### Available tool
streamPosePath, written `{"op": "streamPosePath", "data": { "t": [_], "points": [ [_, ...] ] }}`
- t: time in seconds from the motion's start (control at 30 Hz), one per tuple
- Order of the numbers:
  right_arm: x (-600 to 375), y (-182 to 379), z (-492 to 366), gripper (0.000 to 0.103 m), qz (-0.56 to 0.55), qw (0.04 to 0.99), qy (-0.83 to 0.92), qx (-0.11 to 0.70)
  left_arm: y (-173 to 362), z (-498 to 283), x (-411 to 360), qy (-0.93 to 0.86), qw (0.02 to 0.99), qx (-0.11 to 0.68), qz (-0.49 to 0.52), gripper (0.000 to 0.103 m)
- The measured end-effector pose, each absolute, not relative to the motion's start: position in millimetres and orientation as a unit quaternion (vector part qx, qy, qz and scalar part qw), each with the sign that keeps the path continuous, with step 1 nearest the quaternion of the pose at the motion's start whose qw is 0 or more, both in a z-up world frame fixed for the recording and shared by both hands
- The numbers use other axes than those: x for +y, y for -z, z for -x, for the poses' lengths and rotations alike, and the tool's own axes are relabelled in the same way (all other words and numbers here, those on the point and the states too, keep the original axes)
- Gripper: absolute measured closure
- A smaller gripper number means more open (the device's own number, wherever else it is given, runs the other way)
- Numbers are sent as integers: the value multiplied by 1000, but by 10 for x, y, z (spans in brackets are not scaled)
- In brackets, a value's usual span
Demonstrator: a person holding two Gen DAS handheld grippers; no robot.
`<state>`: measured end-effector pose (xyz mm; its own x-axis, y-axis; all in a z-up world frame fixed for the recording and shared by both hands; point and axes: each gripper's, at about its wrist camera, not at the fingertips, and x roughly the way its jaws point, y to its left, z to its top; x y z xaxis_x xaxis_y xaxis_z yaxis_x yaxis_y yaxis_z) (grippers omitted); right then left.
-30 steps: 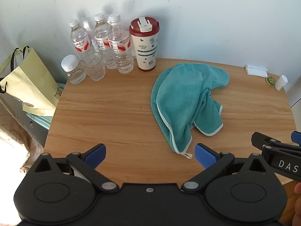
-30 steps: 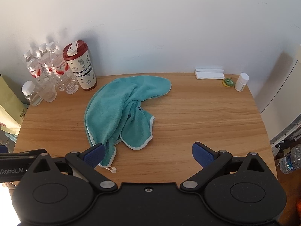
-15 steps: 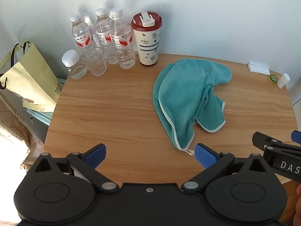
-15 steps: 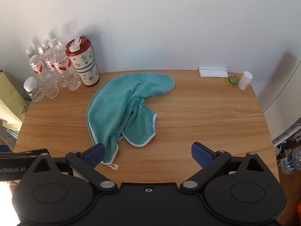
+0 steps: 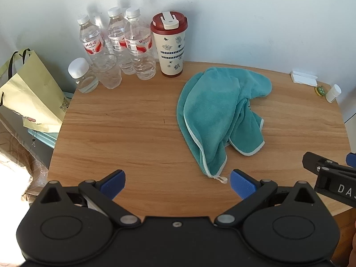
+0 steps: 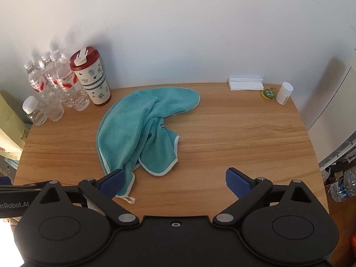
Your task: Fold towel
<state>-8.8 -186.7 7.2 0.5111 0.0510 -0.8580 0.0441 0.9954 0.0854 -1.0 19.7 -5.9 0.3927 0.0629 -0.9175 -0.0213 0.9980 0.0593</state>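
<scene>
A teal towel (image 5: 220, 111) with pale trim lies crumpled on the wooden table (image 5: 124, 129), its near corner ending in a small white loop (image 5: 221, 179). My left gripper (image 5: 178, 182) hovers open above the table's near side, its right blue pad just beside that loop. The right gripper shows at the right edge of the left wrist view. In the right wrist view the towel (image 6: 142, 129) lies ahead and left; my right gripper (image 6: 175, 181) is open, its left pad over the towel's near corner. Nothing is held.
Several water bottles (image 5: 133, 46) and a red-lidded tumbler (image 5: 170, 46) stand at the table's back left. White packets (image 6: 245, 84), a small green item (image 6: 268, 94) and a white vial (image 6: 283, 93) sit at the back right. A yellow paper bag (image 5: 29, 93) hangs off the left edge.
Both grippers have shifted forward and slightly down toward the towel; its near corner now sits closer to the blue pads. The towel itself has not moved.
</scene>
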Motion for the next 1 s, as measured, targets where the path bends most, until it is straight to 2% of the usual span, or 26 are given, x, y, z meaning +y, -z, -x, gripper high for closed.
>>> {"op": "streamPosePath", "data": {
  "t": [0.67, 1.0],
  "points": [
    [-2066, -23, 30, 7, -69, 864, 9, 498, 113, -120, 275, -27, 823, 568, 15, 0],
    [-2230, 11, -43, 7, -63, 879, 18, 472, 402, -334, 263, 29, 841, 541, 3, 0]
  ]
}}
